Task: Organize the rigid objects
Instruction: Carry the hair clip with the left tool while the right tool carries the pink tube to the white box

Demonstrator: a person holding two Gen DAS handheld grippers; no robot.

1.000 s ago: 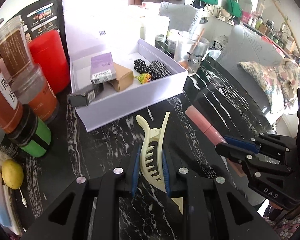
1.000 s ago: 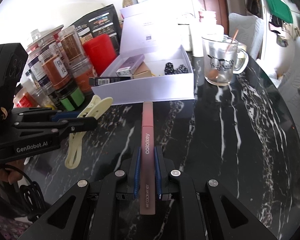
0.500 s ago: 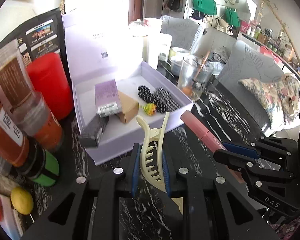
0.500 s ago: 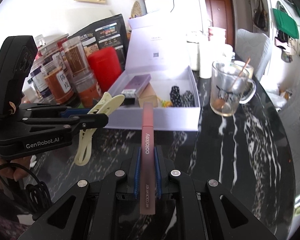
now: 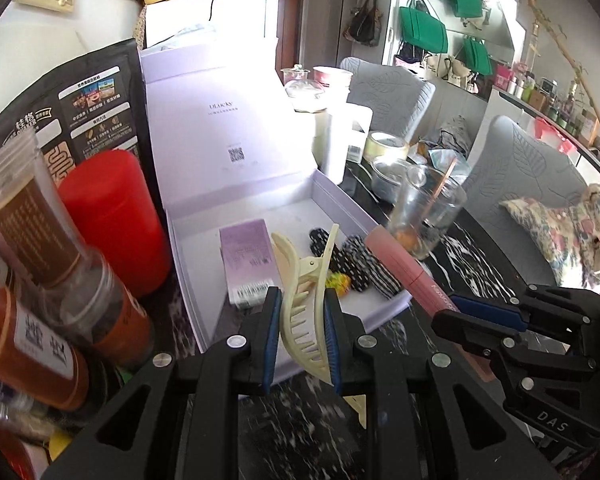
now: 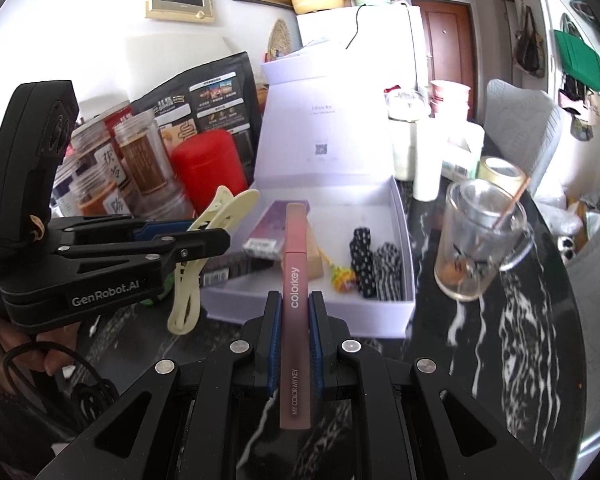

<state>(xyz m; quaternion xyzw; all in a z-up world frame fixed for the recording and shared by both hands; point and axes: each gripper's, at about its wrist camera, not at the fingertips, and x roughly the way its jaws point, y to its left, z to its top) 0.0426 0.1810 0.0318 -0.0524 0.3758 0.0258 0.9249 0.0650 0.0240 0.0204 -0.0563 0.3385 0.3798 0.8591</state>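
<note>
My left gripper (image 5: 302, 300) is shut on a cream hair claw clip (image 5: 305, 280), held above the near wall of the open lilac box (image 5: 204, 280). My right gripper (image 6: 294, 300) is shut on a pink lip-gloss tube (image 6: 295, 264) whose tip reaches over the box's front wall (image 6: 312, 320). In the left wrist view the tube (image 5: 404, 268) and right gripper (image 5: 484, 322) show at the right. In the right wrist view the clip (image 6: 204, 240) and left gripper (image 6: 204, 240) show at the left. Inside the box lie a purple carton (image 5: 246, 260), a tan block (image 6: 314, 256), black dotted hair ties (image 6: 374, 264) and a small yellow trinket (image 6: 342, 276).
A red canister (image 5: 108, 220), clear jars with orange lids (image 5: 60, 280) and a black pouch (image 5: 88, 104) crowd the left of the box. A glass mug with a stick (image 6: 476, 236) stands right of it on the black marble table (image 6: 520, 340). White tubs and cups (image 6: 428, 152) stand behind.
Both grippers have risen and moved forward toward the box with their objects still held. The clip and the tube tip now overlap the box interior instead of the tabletop before it.
</note>
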